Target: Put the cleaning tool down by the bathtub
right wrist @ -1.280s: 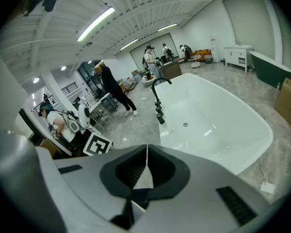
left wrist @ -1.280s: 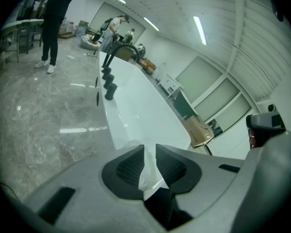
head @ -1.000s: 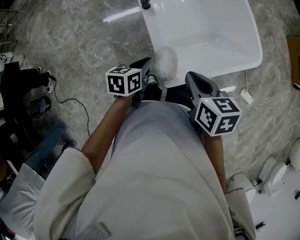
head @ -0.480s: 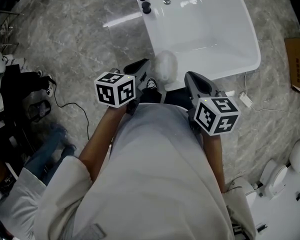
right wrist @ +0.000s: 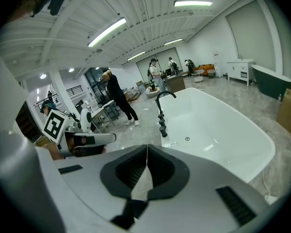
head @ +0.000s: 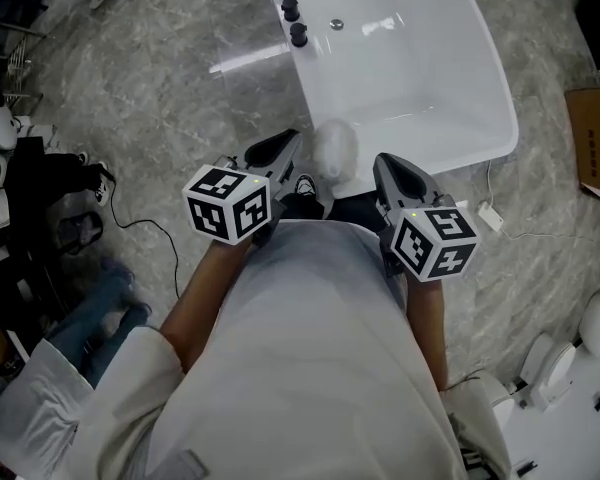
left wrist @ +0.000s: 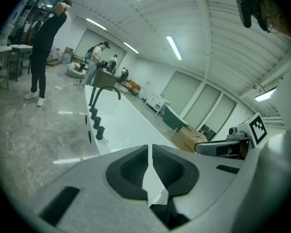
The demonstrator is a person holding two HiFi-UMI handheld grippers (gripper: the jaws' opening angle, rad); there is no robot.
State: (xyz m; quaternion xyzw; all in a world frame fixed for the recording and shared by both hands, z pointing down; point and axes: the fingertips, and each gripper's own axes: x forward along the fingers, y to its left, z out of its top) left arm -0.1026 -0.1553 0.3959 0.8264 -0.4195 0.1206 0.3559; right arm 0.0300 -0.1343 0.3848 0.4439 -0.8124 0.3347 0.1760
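Observation:
The white bathtub (head: pixel 400 58) lies ahead of me on the grey marble floor. A pale rounded cleaning tool (head: pixel 332 148) rests at the tub's near end, between the two gripper noses; I cannot tell whether it touches the tub. My left gripper (head: pixel 292 138) hangs just left of the tool, shut with nothing in it (left wrist: pixel 150 154). My right gripper (head: pixel 382 160) is just right of the tool, also shut and empty (right wrist: pixel 146 157). Both gripper views look along the tub (right wrist: pixel 218 130); neither shows the tool.
Black taps (head: pixel 298 34) line the tub's left rim, with a tall black faucet (right wrist: pixel 161 106). A white adapter and cord (head: pixel 490 216) lie on the floor right of the tub, a cardboard box (head: pixel 595 128) further right, a black cable (head: pixel 140 218) at left. People (left wrist: pixel 43 47) stand far off.
My left gripper has risen away from the floor, its marker cube now larger and further left in the head view. The cleaning tool stays by the tub's end. The right gripper has barely moved.

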